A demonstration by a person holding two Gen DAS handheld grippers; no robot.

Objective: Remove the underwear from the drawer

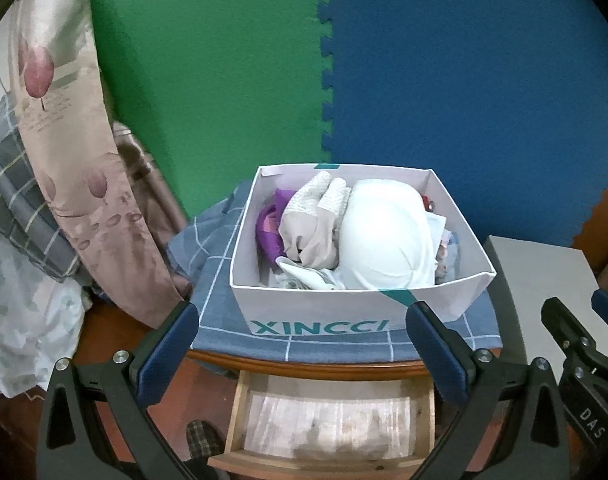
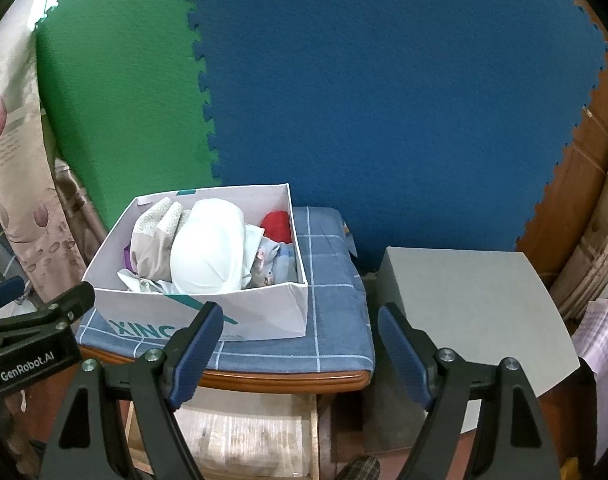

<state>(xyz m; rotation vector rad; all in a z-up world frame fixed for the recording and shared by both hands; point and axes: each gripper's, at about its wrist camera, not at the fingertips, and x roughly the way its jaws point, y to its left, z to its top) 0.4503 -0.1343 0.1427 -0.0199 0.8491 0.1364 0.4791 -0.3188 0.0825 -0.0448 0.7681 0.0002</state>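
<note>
A wooden drawer [image 1: 234, 412] stands pulled open under the small table; only a pale paper liner [image 1: 328, 424] shows inside it. It also shows in the right wrist view [image 2: 314, 424]. On the table a white "XINCCI" box [image 1: 344, 312] holds underwear: a white bra [image 1: 384, 236], beige pieces [image 1: 312, 224], purple cloth [image 1: 268, 228]. The box also shows in the right wrist view [image 2: 264, 312], with a red piece [image 2: 278, 226]. My left gripper [image 1: 302, 332] is open and empty, in front of the box above the drawer. My right gripper [image 2: 300, 336] is open and empty, to the box's right.
A blue checked cloth [image 2: 332, 300] covers the table. A grey box [image 2: 472, 312] stands to the right. A floral curtain [image 1: 72, 160] and bedding [image 1: 20, 280] lie to the left. Green and blue foam mats [image 2: 384, 100] form the back wall. A slippered foot [image 1: 202, 438] is below.
</note>
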